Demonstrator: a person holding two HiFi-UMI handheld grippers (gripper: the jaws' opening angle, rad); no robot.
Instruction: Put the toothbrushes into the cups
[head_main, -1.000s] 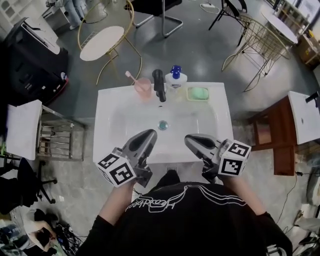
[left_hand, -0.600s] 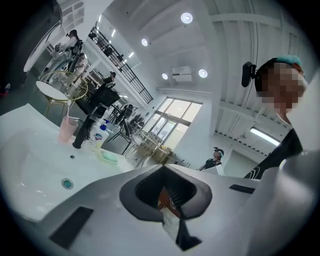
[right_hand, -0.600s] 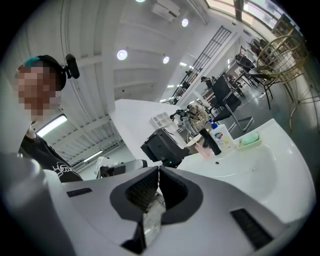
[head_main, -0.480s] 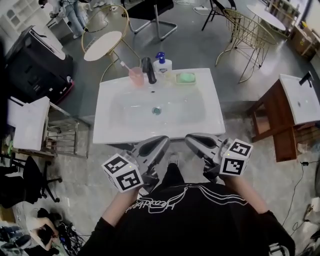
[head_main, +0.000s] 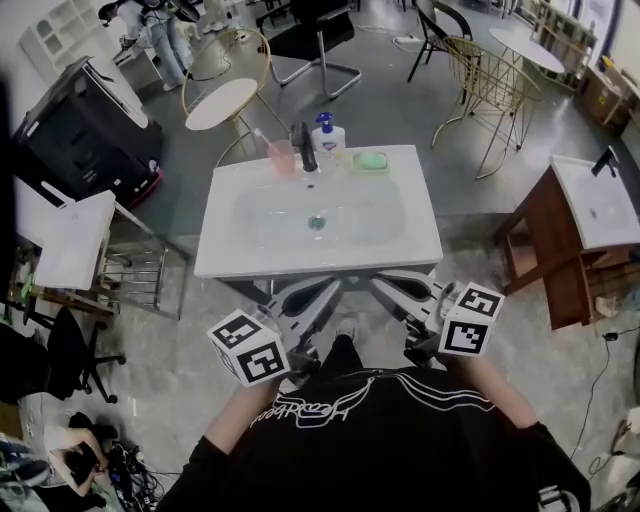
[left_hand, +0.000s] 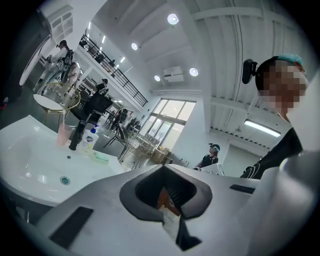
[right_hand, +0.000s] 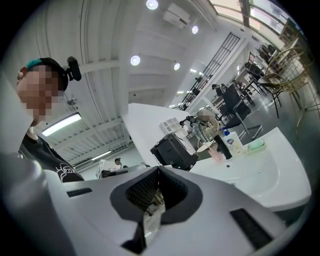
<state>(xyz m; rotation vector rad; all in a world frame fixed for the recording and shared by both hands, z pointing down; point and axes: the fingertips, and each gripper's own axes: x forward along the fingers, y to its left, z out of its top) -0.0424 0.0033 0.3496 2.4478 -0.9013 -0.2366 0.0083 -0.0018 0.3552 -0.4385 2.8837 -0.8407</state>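
A translucent pink cup (head_main: 283, 160) stands at the back left corner of the basin (head_main: 225, 250), in the upper centre of the head view. A slim pink toothbrush (head_main: 261, 140) sits in it and leans toward the upper left. The basin is a glossy white rectangle with rounded inner walls and a small round drain (head_main: 317, 223) at its middle. Just right of the cup rises a matte black faucet (head_main: 303, 148). Next along is a white pump bottle (head_main: 326, 137) with a blue top, then a shallow pale green dish (head_main: 370, 160).

Below the basin's near rim and clear of it, the left gripper (head_main: 325, 290) and right gripper (head_main: 386, 286) point up the frame side by side. Both are smooth grey plastic tapering to blunt tips, and each carries a marker cube (head_main: 248, 348) in black and white squares. In each gripper view the jaws are pressed together at the tips. Dark ribbed pads line a diamond-shaped hollow behind them, and nothing is gripped.
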